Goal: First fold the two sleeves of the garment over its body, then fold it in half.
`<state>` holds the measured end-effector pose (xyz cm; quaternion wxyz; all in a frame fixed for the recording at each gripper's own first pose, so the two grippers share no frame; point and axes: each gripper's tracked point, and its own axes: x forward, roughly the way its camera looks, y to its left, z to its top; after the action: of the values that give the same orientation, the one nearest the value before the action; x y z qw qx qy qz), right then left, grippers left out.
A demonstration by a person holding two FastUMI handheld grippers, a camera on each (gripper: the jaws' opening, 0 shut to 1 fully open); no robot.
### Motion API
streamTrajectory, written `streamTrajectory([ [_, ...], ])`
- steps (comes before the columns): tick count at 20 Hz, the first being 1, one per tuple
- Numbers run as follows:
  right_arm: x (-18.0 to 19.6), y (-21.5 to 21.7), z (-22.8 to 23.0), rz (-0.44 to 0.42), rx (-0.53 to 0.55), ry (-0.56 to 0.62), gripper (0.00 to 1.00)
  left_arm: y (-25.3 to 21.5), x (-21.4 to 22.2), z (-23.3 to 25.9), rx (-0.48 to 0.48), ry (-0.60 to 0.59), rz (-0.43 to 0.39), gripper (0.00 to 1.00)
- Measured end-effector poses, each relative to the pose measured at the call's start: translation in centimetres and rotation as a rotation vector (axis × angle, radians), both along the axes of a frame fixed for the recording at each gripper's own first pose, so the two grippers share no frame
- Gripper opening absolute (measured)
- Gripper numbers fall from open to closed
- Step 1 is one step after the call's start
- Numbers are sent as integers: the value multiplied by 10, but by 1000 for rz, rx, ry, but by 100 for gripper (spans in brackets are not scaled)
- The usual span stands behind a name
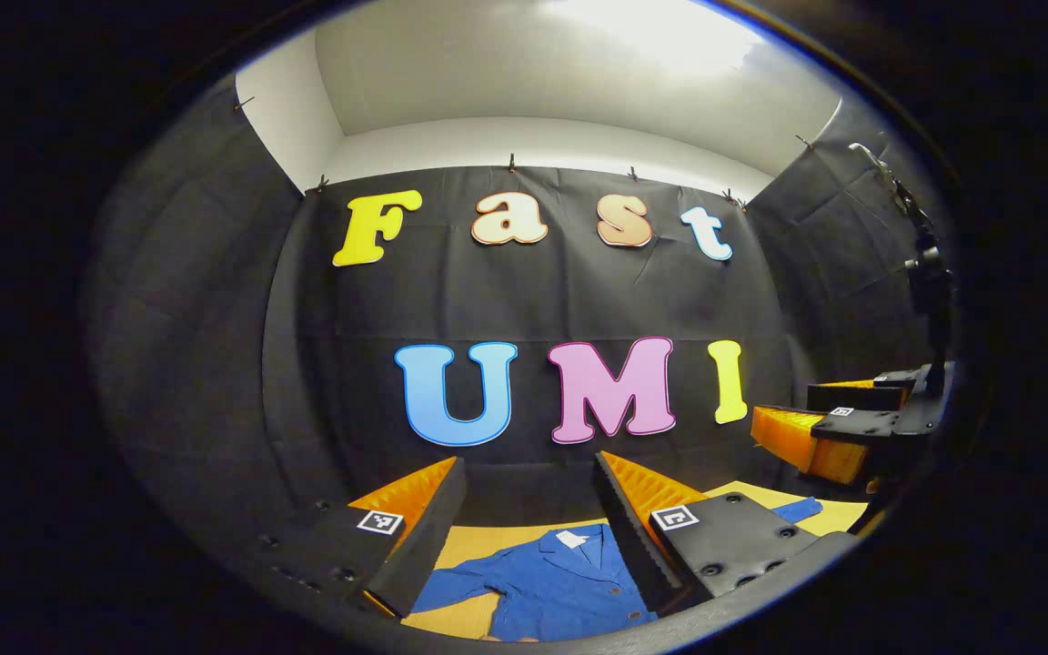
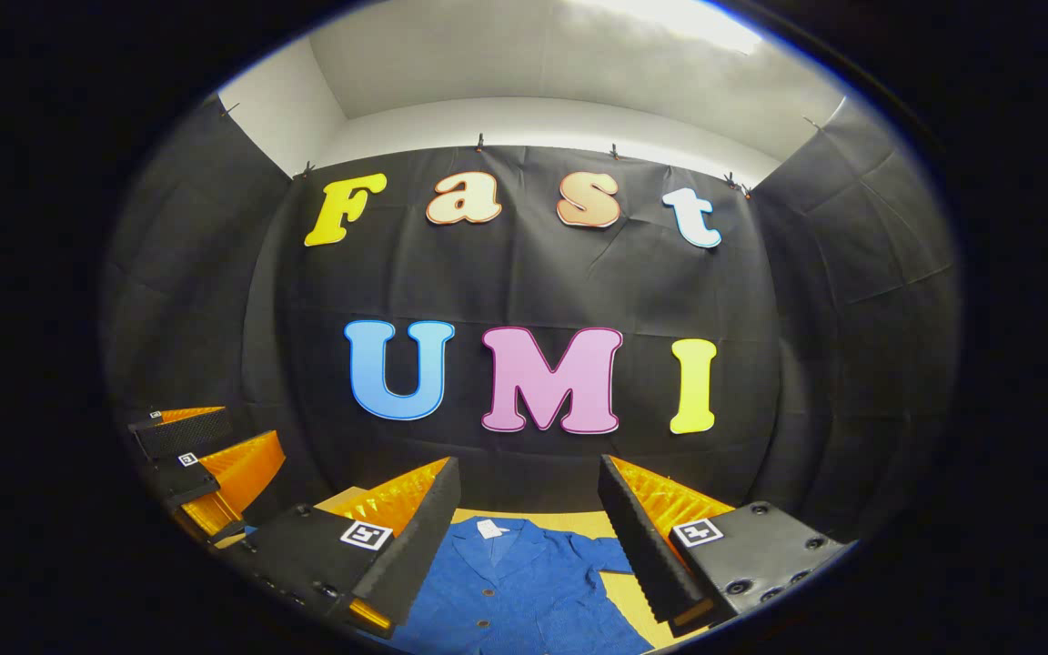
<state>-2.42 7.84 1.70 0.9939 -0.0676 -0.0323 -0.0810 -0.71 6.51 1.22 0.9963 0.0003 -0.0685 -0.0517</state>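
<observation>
Blue garment, a buttoned jacket with a collar, lying flat and unfolded on a yellow-tan table, collar toward the booth's black back wall. A small white tag sits inside the neckline. In the left gripper view one sleeve spreads outward across the table to the image's left, and a further patch of blue at the far right is probably the tip of the other sleeve, though the fisheye edge makes this uncertain. In the right gripper view the same garment appears with its collar tag, a line of front buttons and one sleeve reaching toward the right finger.

Left gripper: fingers spread wide apart, held above the garment and touching nothing; the jacket is seen through the gap between them. Right gripper: likewise released, fingers parted over the garment's upper body, clear of the cloth. Each gripper also appears in the other's view, off to one side and raised above the table: the right gripper at the right edge of the left gripper view, the left gripper at the left edge of the right gripper view. Above the black cloth, a white wall and a lit ceiling.
</observation>
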Motion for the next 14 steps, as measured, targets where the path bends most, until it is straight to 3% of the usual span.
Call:
streamTrajectory([
  [14,39,-15,-36,60,-7,71,96,9,24,-39,43,111,86,81],
])
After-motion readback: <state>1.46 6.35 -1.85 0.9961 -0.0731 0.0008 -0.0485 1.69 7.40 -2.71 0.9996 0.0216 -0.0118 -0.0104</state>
